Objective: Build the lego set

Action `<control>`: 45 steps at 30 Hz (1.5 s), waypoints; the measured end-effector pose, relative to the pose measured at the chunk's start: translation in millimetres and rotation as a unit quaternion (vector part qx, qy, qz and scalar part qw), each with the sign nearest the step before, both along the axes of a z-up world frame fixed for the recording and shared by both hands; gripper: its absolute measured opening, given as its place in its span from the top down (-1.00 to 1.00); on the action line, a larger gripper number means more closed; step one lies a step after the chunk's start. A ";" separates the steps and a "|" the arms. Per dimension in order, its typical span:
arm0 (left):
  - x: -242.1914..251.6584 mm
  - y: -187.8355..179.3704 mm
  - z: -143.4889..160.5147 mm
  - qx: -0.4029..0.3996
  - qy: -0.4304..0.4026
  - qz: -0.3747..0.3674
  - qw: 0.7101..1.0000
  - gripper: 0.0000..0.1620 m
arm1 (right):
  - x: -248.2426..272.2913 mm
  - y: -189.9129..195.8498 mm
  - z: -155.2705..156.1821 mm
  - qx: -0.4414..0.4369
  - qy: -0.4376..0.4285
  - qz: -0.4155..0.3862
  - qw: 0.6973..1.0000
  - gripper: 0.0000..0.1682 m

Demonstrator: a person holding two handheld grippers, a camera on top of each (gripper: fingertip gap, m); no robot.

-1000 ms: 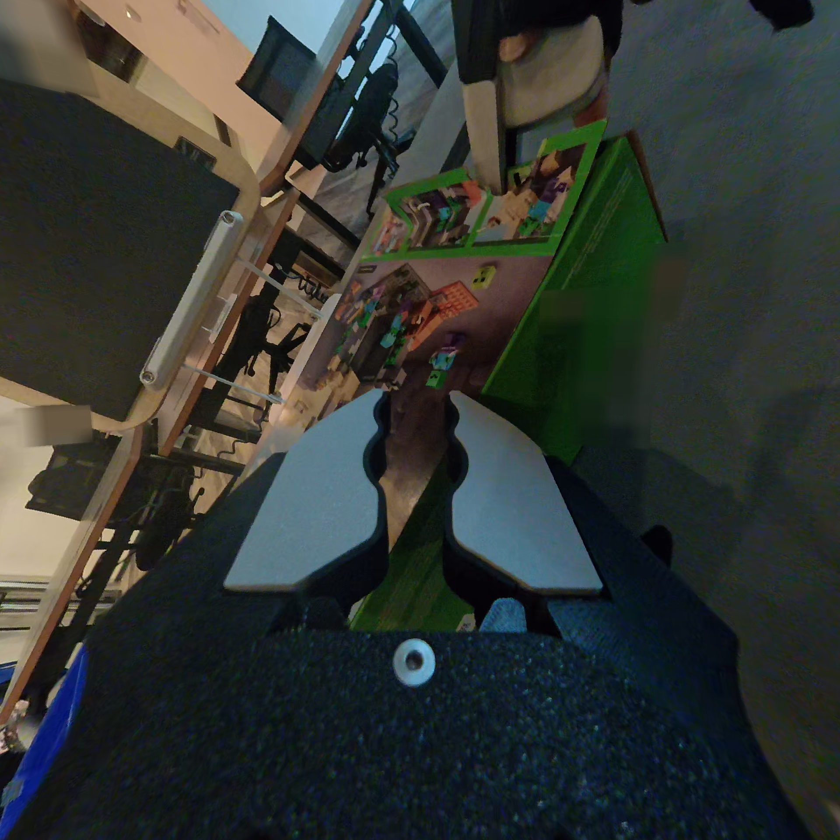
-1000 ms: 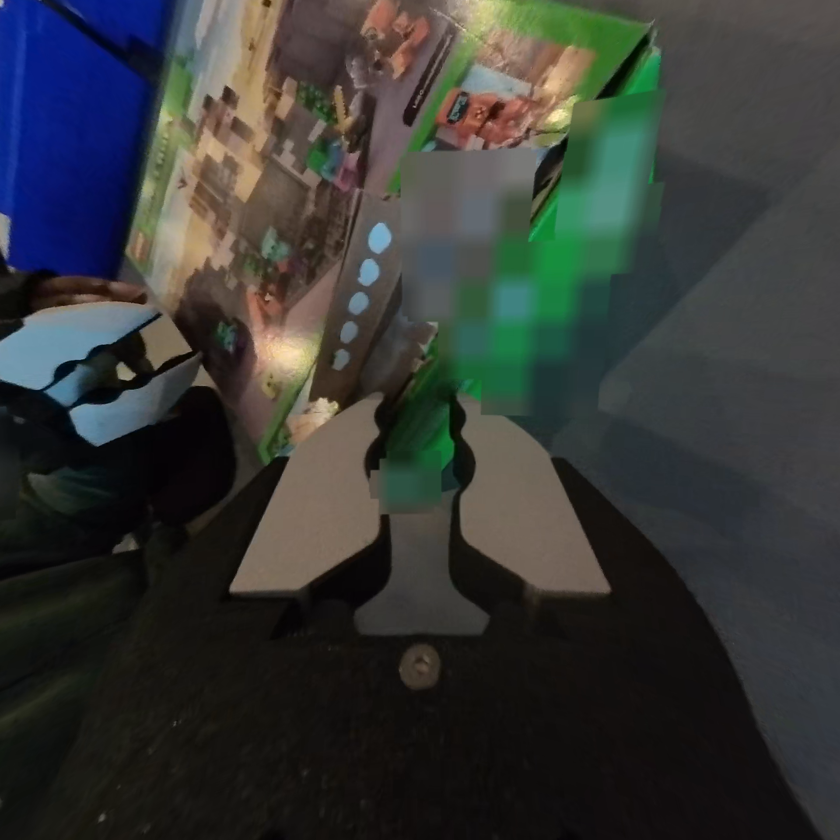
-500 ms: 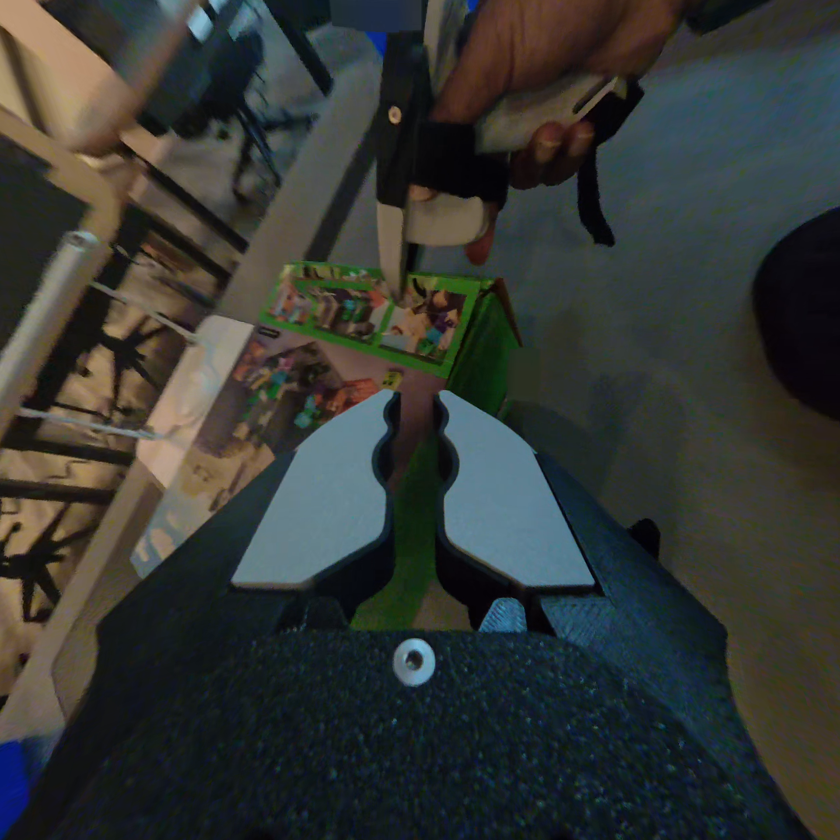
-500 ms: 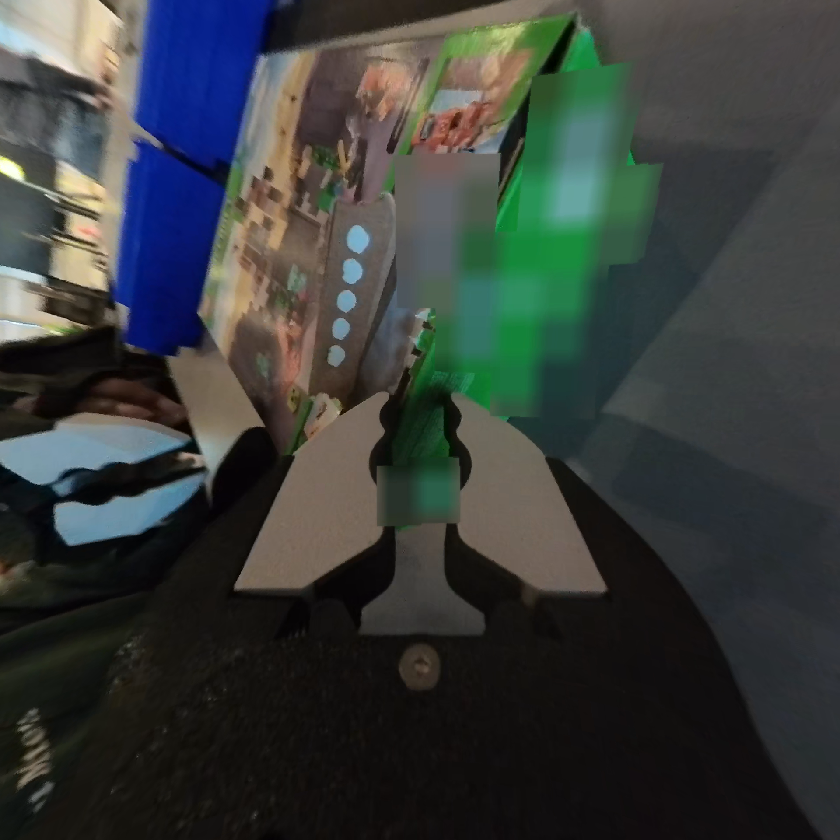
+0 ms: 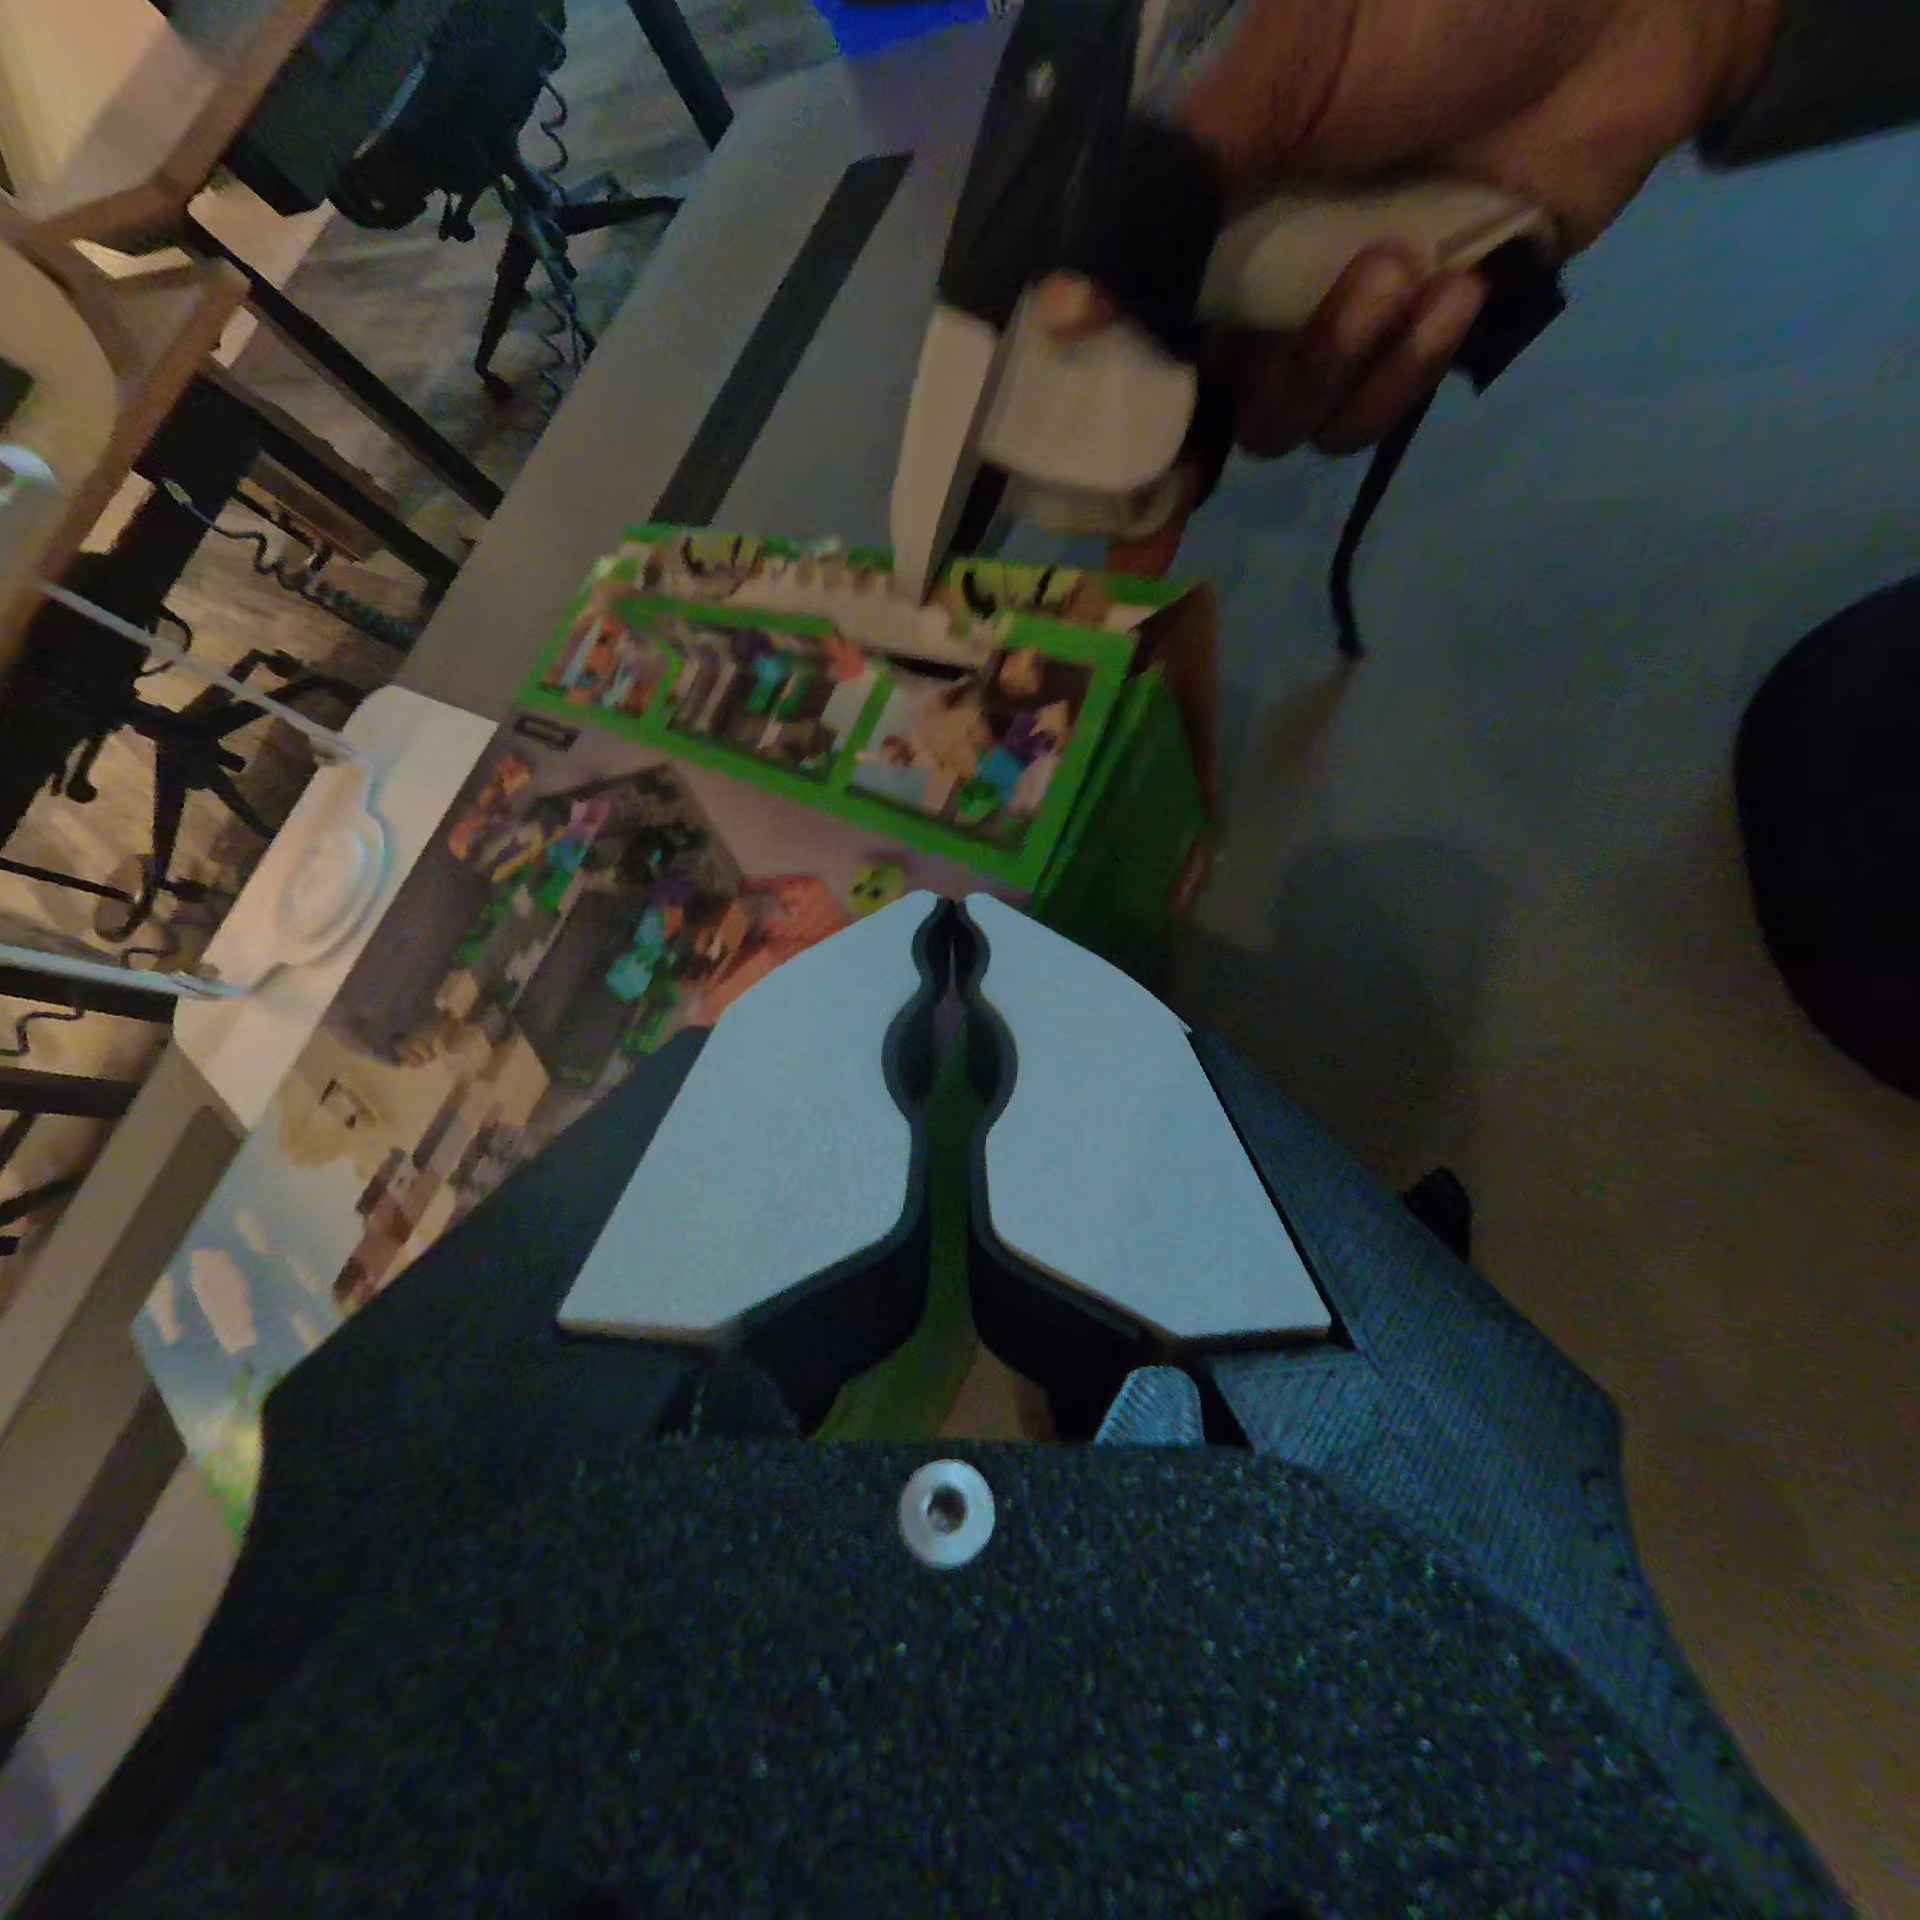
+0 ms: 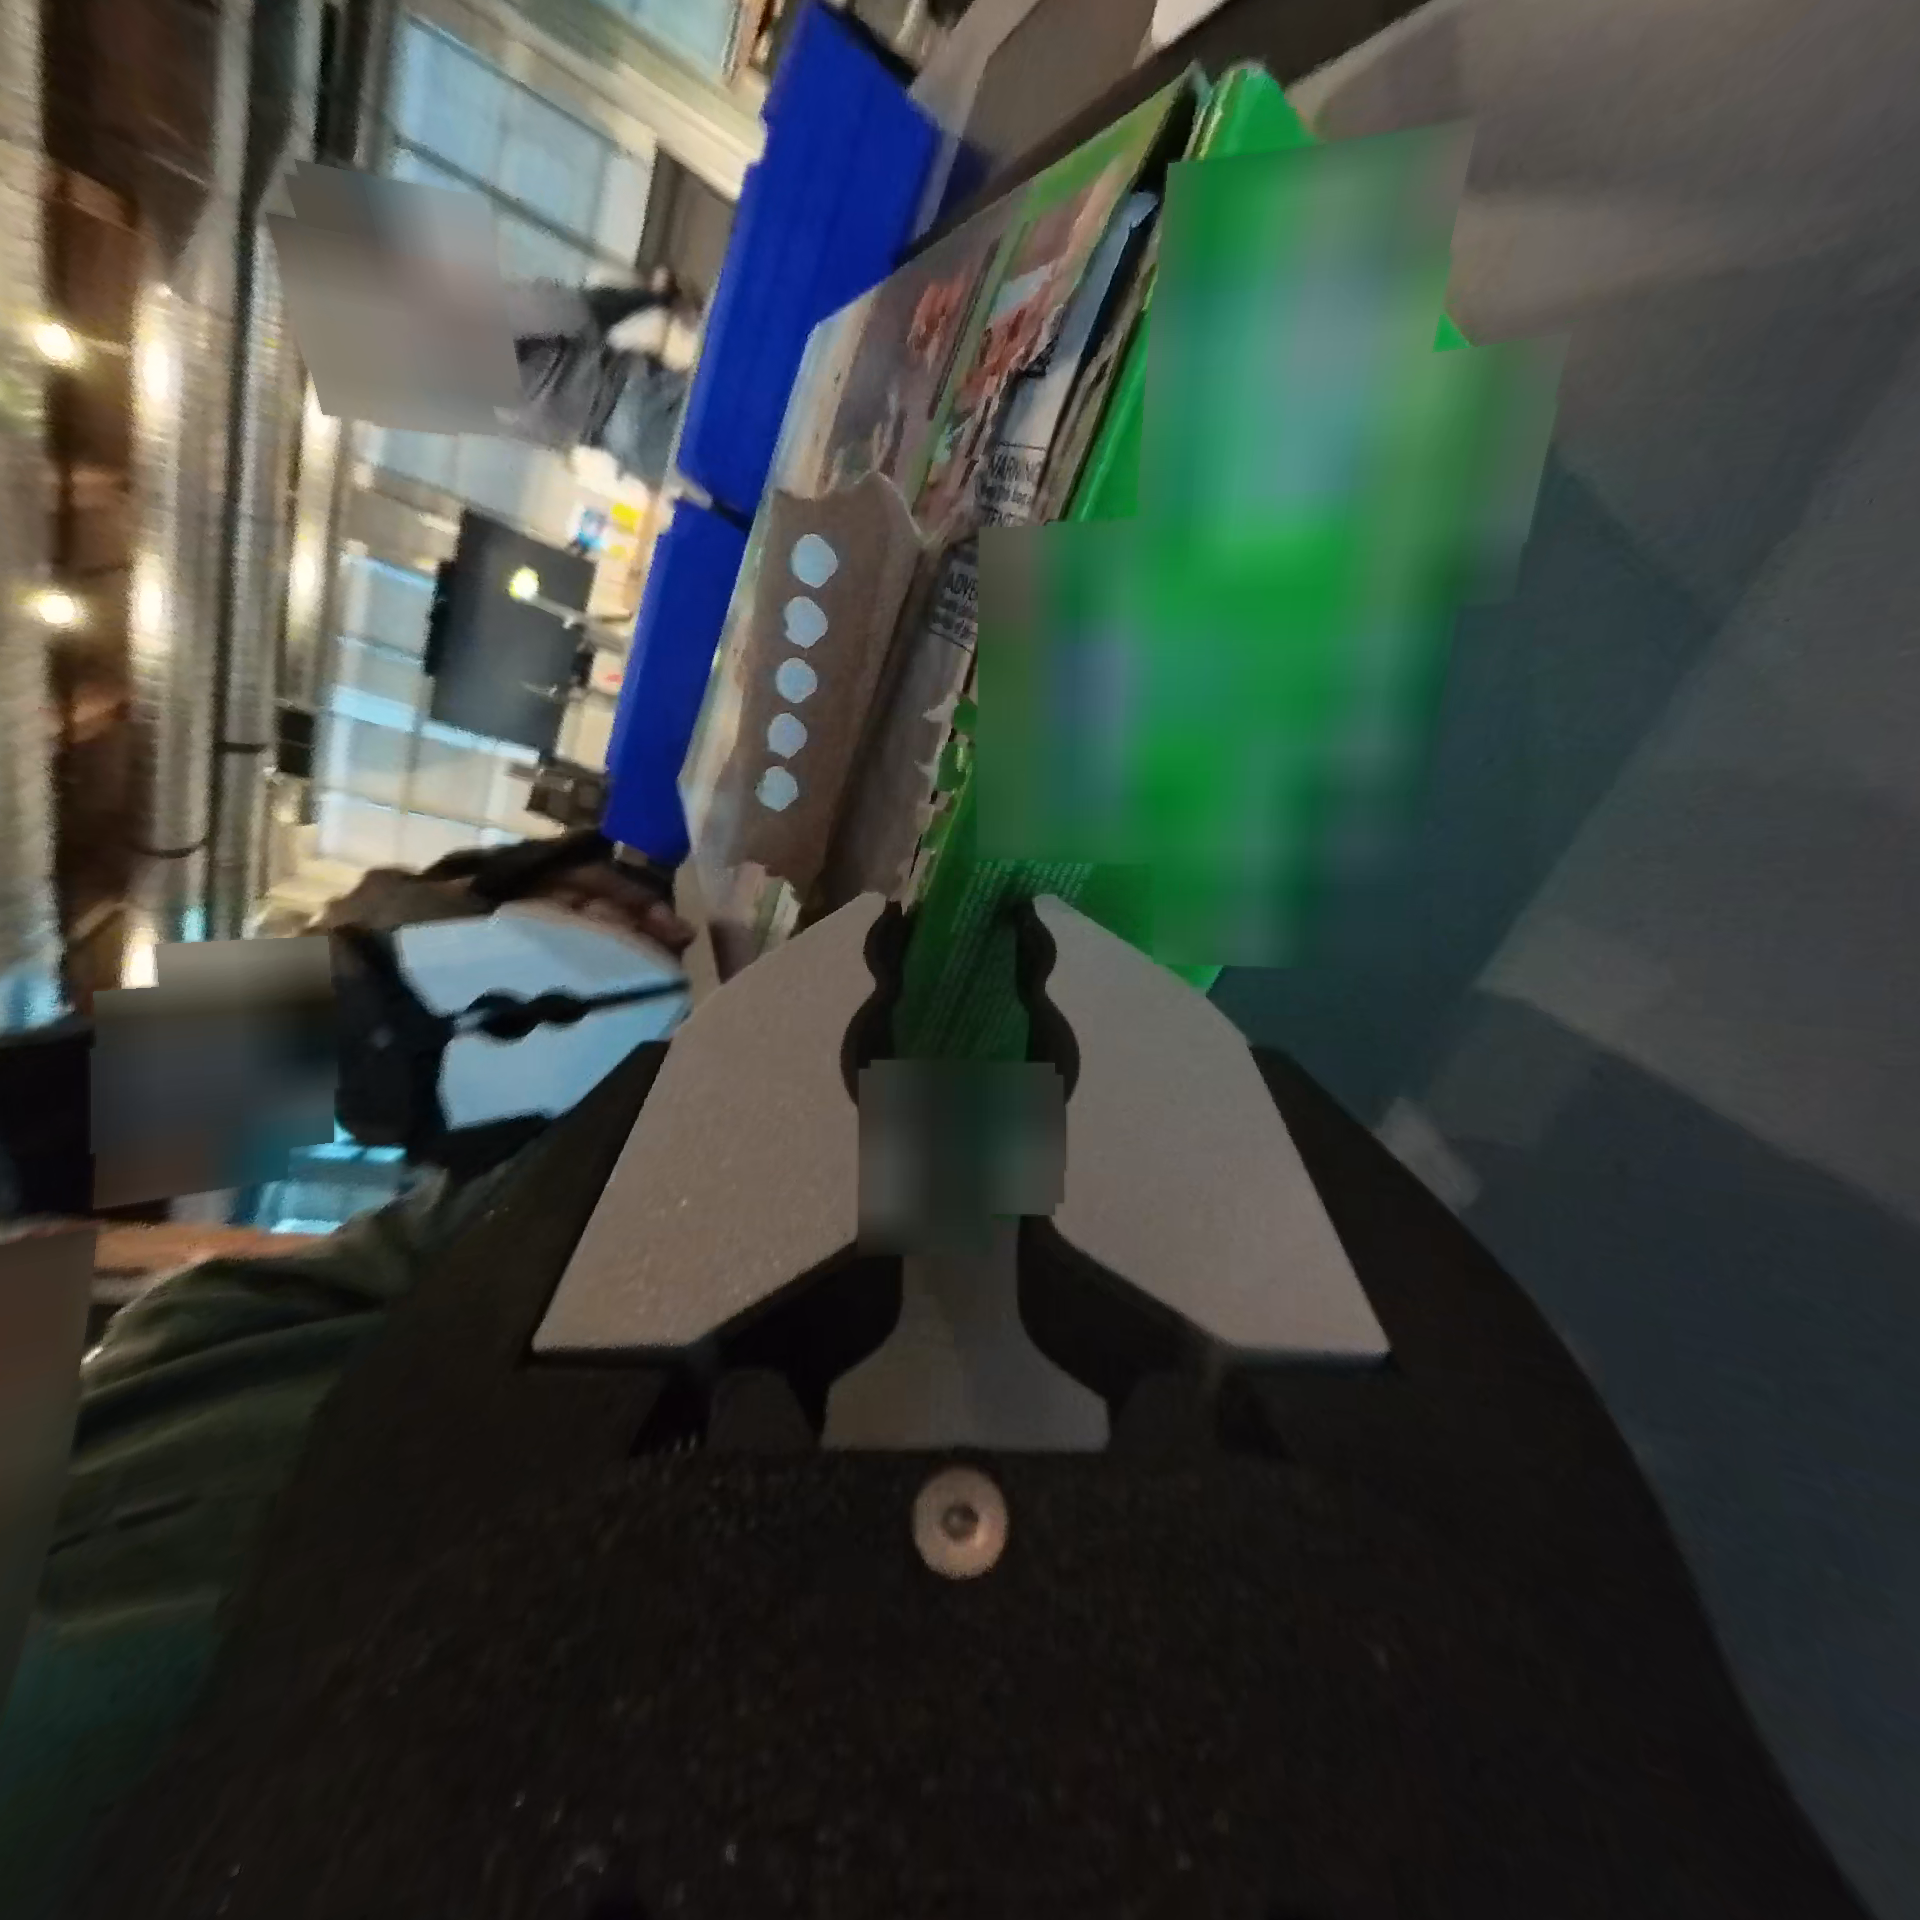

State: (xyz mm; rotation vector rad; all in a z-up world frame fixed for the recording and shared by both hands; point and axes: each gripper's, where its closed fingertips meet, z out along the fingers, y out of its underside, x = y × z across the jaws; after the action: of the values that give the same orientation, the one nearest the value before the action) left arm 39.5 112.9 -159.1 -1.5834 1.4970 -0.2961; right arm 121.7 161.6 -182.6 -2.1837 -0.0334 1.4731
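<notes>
The lego box (image 5: 831,748) is green with a printed picture face. It also shows in the right wrist view (image 6: 883,540), with a torn-open strip (image 6: 800,675). My right gripper (image 6: 961,920) is shut on the box's green end panel and holds it up. In the left wrist view the right gripper (image 5: 925,520) comes down onto the box's far end, held by a hand (image 5: 1403,156). My left gripper (image 5: 951,914) is shut, its tips together over the box's long corner edge. I cannot tell if it pinches cardboard. It also shows at the left of the right wrist view (image 6: 675,987).
Grey carpet (image 5: 1558,831) lies to the right, with a dark round object (image 5: 1849,852) on it. A white moulded tray (image 5: 312,862) sits left of the box. Desk legs and chairs (image 5: 468,208) stand at the far left. Blue bins (image 6: 810,260) stand behind the box. The tips of one gripper are about 11 cm away from the tips of the other. The left tips stand about 15 cm off the dark round object (image 5: 1849,852).
My left gripper's fingers have closed from apart to touching. The right gripper has swung the box, so the room now shows behind it instead of the floor.
</notes>
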 end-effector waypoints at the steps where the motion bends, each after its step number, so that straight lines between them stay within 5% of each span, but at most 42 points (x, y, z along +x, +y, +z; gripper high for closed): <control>1: -0.6 0.3 -1.2 -0.002 -0.001 -0.001 1.000 0.99 | 2.9 -2.1 0.0 0.000 0.000 0.006 1.000 0.75; 14: -48.3 18.3 5.3 -0.019 -0.066 0.049 0.996 0.99 | 36.3 -13.6 -8.3 -0.023 0.046 0.015 0.999 0.79; 17: -58.5 22.9 4.0 -0.027 -0.078 0.053 0.995 0.99 | 53.2 -21.8 -31.7 -0.032 -0.022 0.003 0.999 0.92; 19: -61.9 22.5 3.6 -0.032 -0.087 0.047 0.995 0.99 | 54.4 -28.6 -36.6 -0.036 -0.022 0.001 0.999 0.91; 25: -67.8 24.3 1.9 -0.005 -0.090 0.030 0.996 0.99 | 65.1 -41.3 -63.4 -0.027 -0.202 -0.006 0.979 0.85; 28: -69.3 24.5 2.7 -0.006 -0.098 0.024 0.995 0.99 | 67.4 -46.9 -70.9 0.021 -0.373 0.007 0.928 0.82; 32: -70.0 22.8 3.3 -0.011 -0.105 0.008 0.994 0.99 | 60.0 -48.4 -63.4 0.162 -0.606 0.051 0.777 1.00; 34: -70.0 22.1 2.6 -0.001 -0.100 0.001 0.995 0.99 | 58.9 -47.3 -61.7 0.220 -0.655 0.073 0.719 1.00; 36: -70.5 21.3 2.2 0.004 -0.099 -0.003 0.995 0.99 | 58.7 -47.7 -60.0 0.241 -0.637 0.070 0.729 1.00; 41: -76.6 27.1 0.5 0.017 -0.089 0.004 0.996 0.99 | 56.5 -51.4 -42.8 0.221 -0.487 0.033 0.844 0.92; 45: -78.7 28.5 0.3 0.016 -0.092 0.005 0.996 0.99 | 52.8 -51.4 3.9 0.238 -0.448 0.002 0.862 0.76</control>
State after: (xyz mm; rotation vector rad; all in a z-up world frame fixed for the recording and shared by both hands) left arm -39.2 141.5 -158.8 -1.4960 1.3462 -0.3990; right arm 174.4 110.2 -178.7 -2.2120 -0.6410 0.2652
